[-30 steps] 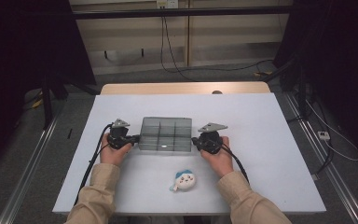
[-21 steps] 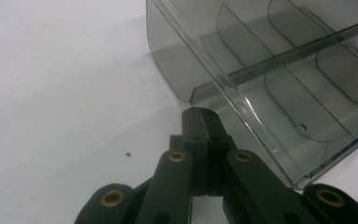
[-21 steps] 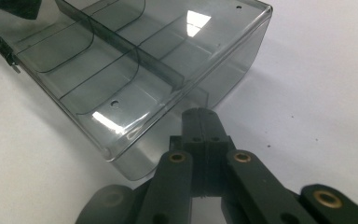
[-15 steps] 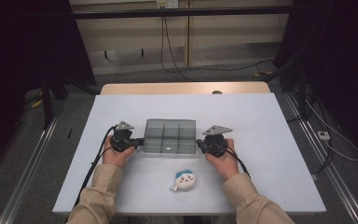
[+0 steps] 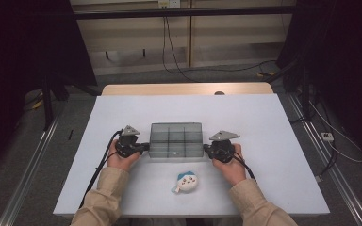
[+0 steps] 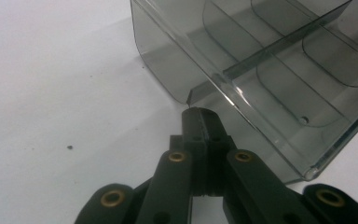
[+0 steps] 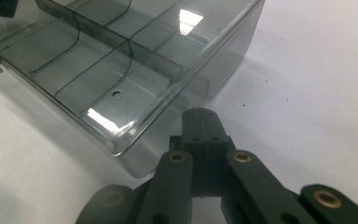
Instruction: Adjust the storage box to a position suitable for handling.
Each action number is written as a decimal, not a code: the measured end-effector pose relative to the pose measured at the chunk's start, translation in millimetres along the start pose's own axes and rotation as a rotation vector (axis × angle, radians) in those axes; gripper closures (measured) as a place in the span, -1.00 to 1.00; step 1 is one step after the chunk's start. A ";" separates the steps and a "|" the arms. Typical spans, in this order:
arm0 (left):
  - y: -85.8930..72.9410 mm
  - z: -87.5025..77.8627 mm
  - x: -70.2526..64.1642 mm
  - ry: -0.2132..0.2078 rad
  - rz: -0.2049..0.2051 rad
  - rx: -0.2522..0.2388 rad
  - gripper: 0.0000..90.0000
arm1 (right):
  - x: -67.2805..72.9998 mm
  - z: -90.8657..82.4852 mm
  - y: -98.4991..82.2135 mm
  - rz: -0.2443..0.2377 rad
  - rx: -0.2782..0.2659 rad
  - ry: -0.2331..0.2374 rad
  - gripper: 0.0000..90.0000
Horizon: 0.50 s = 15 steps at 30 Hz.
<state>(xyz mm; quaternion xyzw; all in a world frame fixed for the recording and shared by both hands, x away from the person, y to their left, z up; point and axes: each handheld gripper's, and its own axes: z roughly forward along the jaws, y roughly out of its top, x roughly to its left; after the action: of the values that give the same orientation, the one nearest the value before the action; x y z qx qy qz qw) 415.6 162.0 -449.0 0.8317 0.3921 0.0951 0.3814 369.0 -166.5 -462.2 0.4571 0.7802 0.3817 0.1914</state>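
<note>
Divider tray (image 5: 176,140) sits mid-tabletop, toward the near edge, empty. Left gripper (image 5: 143,147) and right gripper (image 5: 207,149) flank its short ends, jaws together, pinching nothing. Plush toy (image 5: 186,182) not yet loaded.

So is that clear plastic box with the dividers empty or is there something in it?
Empty. The box shows bare compartments in both gripper views, with only the dividers and reflections inside. The little plush toy lies outside it on the table.

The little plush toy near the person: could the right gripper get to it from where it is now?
Probably yes. The plush toy lies alone on the table, just left of the right gripper, with nothing between them. Its jaws are shut, though, so they'd need to open first.
</note>
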 end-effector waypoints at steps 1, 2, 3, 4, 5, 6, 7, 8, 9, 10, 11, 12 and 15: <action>-0.2 0.0 -1.0 -0.003 -0.001 0.000 1.00 | -0.2 -0.8 -0.6 -0.003 -0.001 -0.002 1.00; -0.6 0.1 -2.1 -0.002 -0.001 -0.001 1.00 | -0.3 -1.5 -1.3 -0.001 -0.002 -0.003 1.00; -0.7 0.0 -3.4 -0.002 0.001 0.001 1.00 | -0.4 -2.3 -1.8 0.001 -0.002 -0.005 1.00; -0.8 0.3 -4.8 -0.002 0.001 -0.003 1.00 | -1.5 -3.9 -3.2 0.000 -0.004 -0.006 1.00; -0.9 0.4 -5.8 -0.006 -0.001 -0.005 1.00 | -1.5 -3.9 -3.2 0.000 -0.004 -0.006 1.00; -1.0 0.7 -7.6 -0.011 0.005 -0.001 1.00 | -2.0 -4.7 -3.8 0.004 -0.003 -0.007 1.00; -0.7 0.6 -8.7 -0.011 0.012 0.002 1.00 | -2.8 -5.9 -4.6 -0.002 -0.004 -0.010 1.00; -0.8 1.0 -10.4 -0.015 0.014 0.002 1.00 | -3.6 -7.0 -5.3 -0.007 -0.003 -0.012 1.00; -0.5 1.2 -12.1 -0.018 0.021 0.004 1.00 | -4.4 -8.1 -6.1 -0.001 -0.005 -0.014 1.00; -0.6 1.5 -14.1 -0.018 0.022 0.005 1.00 | -5.1 -9.3 -7.1 0.007 -0.004 -0.016 1.00; -0.7 1.8 -15.5 -0.018 0.030 0.004 1.00 | -6.6 -11.6 -8.9 0.005 -0.007 -0.018 1.00; -0.7 1.8 -16.6 -0.022 0.034 0.007 1.00 | -6.6 -11.6 -8.9 0.005 -0.007 -0.018 1.00; -1.0 2.2 -19.3 -0.024 0.037 0.007 1.00 | -7.7 -14.9 -11.6 0.003 -0.007 -0.016 1.00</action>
<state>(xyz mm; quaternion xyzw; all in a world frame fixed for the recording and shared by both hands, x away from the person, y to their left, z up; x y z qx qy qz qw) 403.1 147.1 -448.5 0.8412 0.3726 0.0908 0.3813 356.7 -182.7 -462.0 0.4606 0.7767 0.3809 0.1986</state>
